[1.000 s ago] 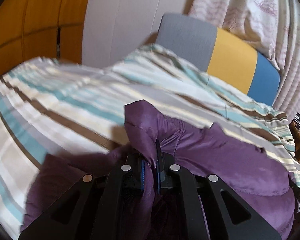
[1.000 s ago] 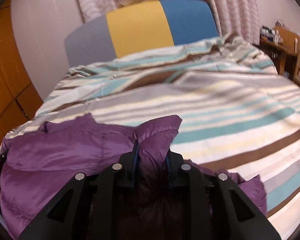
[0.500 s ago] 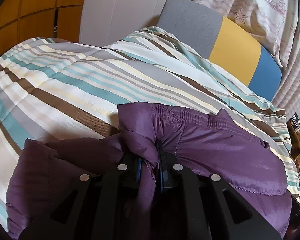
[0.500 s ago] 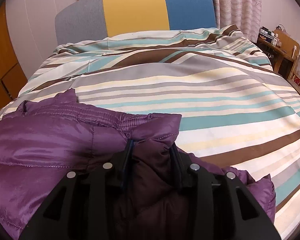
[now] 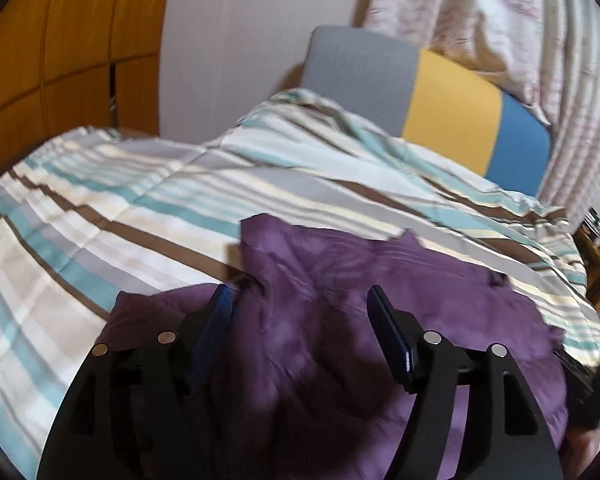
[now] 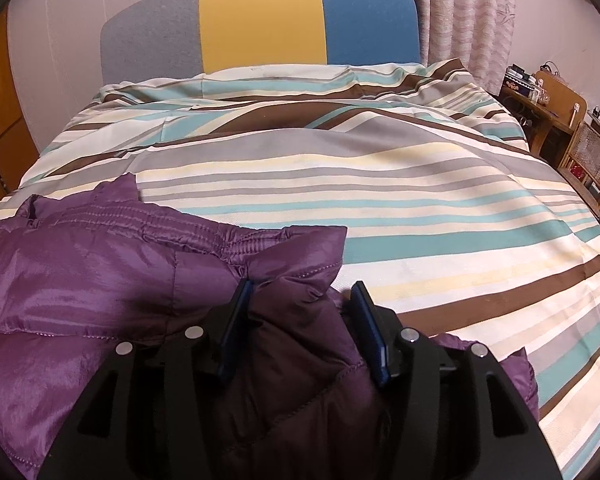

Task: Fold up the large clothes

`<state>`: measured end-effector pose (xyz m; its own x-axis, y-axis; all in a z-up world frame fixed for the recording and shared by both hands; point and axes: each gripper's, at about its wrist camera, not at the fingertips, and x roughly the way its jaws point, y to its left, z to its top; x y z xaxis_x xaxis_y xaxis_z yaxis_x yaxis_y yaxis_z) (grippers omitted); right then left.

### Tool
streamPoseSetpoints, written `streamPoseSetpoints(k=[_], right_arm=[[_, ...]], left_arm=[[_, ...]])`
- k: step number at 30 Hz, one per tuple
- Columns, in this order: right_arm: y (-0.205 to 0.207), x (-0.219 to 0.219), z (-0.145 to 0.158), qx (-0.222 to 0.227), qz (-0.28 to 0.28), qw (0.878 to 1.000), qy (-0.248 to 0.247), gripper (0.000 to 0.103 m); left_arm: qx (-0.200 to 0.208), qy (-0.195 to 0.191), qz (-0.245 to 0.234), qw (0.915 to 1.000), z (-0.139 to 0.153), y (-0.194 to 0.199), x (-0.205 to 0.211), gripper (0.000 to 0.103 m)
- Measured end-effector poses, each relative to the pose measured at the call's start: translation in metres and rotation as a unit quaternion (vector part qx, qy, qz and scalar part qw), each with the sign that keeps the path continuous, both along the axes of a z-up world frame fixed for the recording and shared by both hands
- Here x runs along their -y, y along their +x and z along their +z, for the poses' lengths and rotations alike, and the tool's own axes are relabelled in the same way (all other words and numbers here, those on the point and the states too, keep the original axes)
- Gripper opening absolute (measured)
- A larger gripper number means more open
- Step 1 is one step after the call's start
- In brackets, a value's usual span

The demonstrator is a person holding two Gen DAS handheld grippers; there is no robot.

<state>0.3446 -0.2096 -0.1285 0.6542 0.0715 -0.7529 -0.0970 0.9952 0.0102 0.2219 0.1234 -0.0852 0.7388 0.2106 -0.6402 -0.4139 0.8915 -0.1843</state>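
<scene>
Left wrist: left gripper [image 5: 300, 296] opening above purple jacket [image 5: 340, 280].

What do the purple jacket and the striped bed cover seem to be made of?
Purple jacket: probably thin nylon or polyester with padding; it is glossy, puffy and stitched in quilted lines. Striped bed cover: probably woven cotton or a blend; it looks matte with soft folds.
</scene>
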Motion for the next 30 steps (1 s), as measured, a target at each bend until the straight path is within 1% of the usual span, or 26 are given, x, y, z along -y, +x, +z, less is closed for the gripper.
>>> streamPoseSetpoints(k=[2,3,5,6,8,10,11,12,13,16,21,22,23,24,26,27,30], right_arm=[[0.000,0.000,0.001,0.001,-0.001,1.000,-0.002,0.052],[-0.001,-0.001,0.001,0.002,-0.002,1.000,-0.003,0.053],[-0.001,0.000,0.001,0.002,-0.004,1.000,-0.004,0.055],[-0.001,0.000,0.001,0.003,-0.004,1.000,-0.004,0.055],[-0.002,0.000,0.001,0.003,-0.005,1.000,-0.004,0.056],[-0.002,0.000,0.001,0.003,-0.006,1.000,-0.004,0.056],[-0.002,0.000,0.001,0.003,-0.005,1.000,-0.004,0.056],[-0.002,0.000,0.001,0.003,-0.005,1.000,-0.003,0.056],[-0.003,0.001,0.001,0.003,-0.005,1.000,-0.001,0.057],[-0.004,0.003,0.001,0.003,-0.004,1.000,0.003,0.057],[-0.006,0.003,0.003,0.011,-0.005,1.000,0.005,0.058],[-0.008,0.004,0.005,0.016,-0.005,1.000,0.008,0.059],[-0.010,0.005,0.007,0.022,-0.005,1.000,0.011,0.063],[-0.014,0.006,0.011,0.032,-0.005,0.999,0.013,0.065],[-0.024,0.005,0.021,0.057,-0.001,0.998,0.013,0.066],[-0.033,0.001,0.029,0.074,0.007,0.997,0.007,0.066],[-0.055,-0.012,0.049,0.100,0.038,0.994,0.007,0.066]], left_arm=[[0.007,0.003,-0.021,0.9998,0.007,-0.006,0.018,0.076],[0.007,0.011,-0.031,0.9994,0.009,-0.006,0.028,0.076],[0.002,0.047,-0.048,0.9978,0.012,0.001,0.050,0.076],[-0.003,0.073,-0.053,0.9959,0.013,0.008,0.060,0.076],[-0.010,0.111,-0.057,0.9921,0.010,0.021,0.072,0.076],[-0.033,0.134,-0.065,0.9883,-0.003,0.038,0.078,0.076],[-0.043,0.137,-0.066,0.9875,-0.011,0.043,0.078,0.076],[-0.055,0.130,-0.070,0.9876,-0.022,0.048,0.076,0.076],[-0.062,0.107,-0.073,0.9896,-0.037,0.050,0.071,0.077],[-0.059,0.075,-0.073,0.9927,-0.047,0.051,0.063,0.079],[-0.060,0.061,-0.076,0.9934,-0.054,0.052,0.060,0.081],[-0.059,0.060,-0.076,0.9936,-0.055,0.052,0.060,0.081],[-0.058,0.059,-0.076,0.9937,-0.056,0.052,0.060,0.081],[-0.058,0.058,-0.076,0.9938,-0.056,0.052,0.060,0.081],[-0.056,0.056,-0.076,0.9939,-0.056,0.052,0.058,0.081],[-0.056,0.055,-0.076,0.9940,-0.056,0.051,0.058,0.081],[-0.056,0.055,-0.076,0.9940,-0.056,0.051,0.058,0.081]])
